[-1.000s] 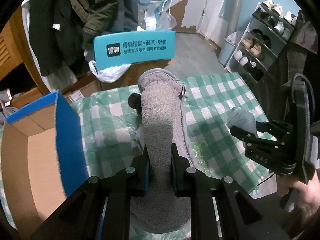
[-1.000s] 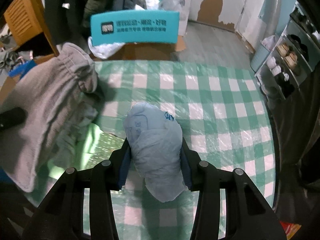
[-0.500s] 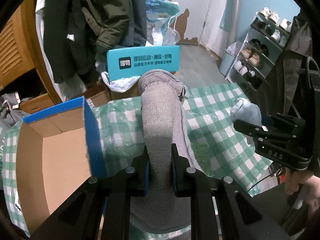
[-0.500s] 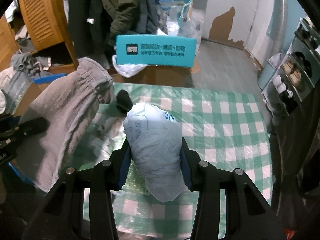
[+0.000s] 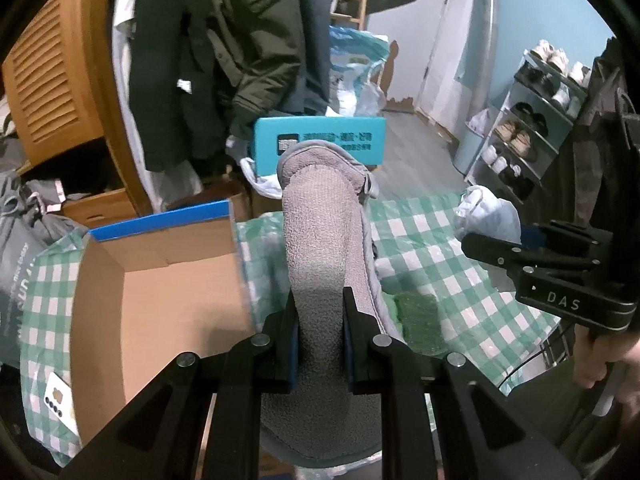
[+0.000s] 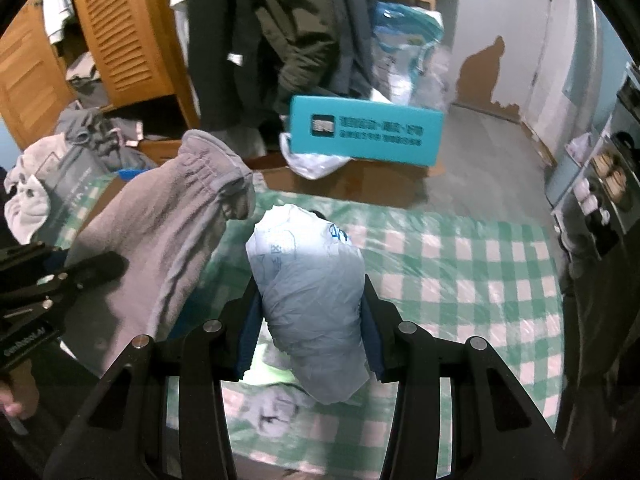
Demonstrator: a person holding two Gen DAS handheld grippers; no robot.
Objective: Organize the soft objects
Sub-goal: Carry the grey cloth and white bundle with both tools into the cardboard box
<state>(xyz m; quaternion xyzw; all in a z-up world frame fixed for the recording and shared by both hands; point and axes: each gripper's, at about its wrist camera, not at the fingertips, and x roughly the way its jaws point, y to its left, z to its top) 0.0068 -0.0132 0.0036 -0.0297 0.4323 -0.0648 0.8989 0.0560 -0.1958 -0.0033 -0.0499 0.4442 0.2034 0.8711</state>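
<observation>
My left gripper is shut on a grey fleece garment and holds it up above the green checked tablecloth; the garment also shows in the right wrist view. My right gripper is shut on a pale blue soft bundle held above the cloth; it shows at the right of the left wrist view. An open cardboard box with a blue rim stands on the table left of the grey garment.
A teal box stands beyond the table's far edge with hanging coats behind it. A shoe rack is at the right. A small grey cloth and a light green item lie on the tablecloth.
Both grippers have risen with their loads, so more of the room and the whole open box come into view. Both grips are unchanged.
</observation>
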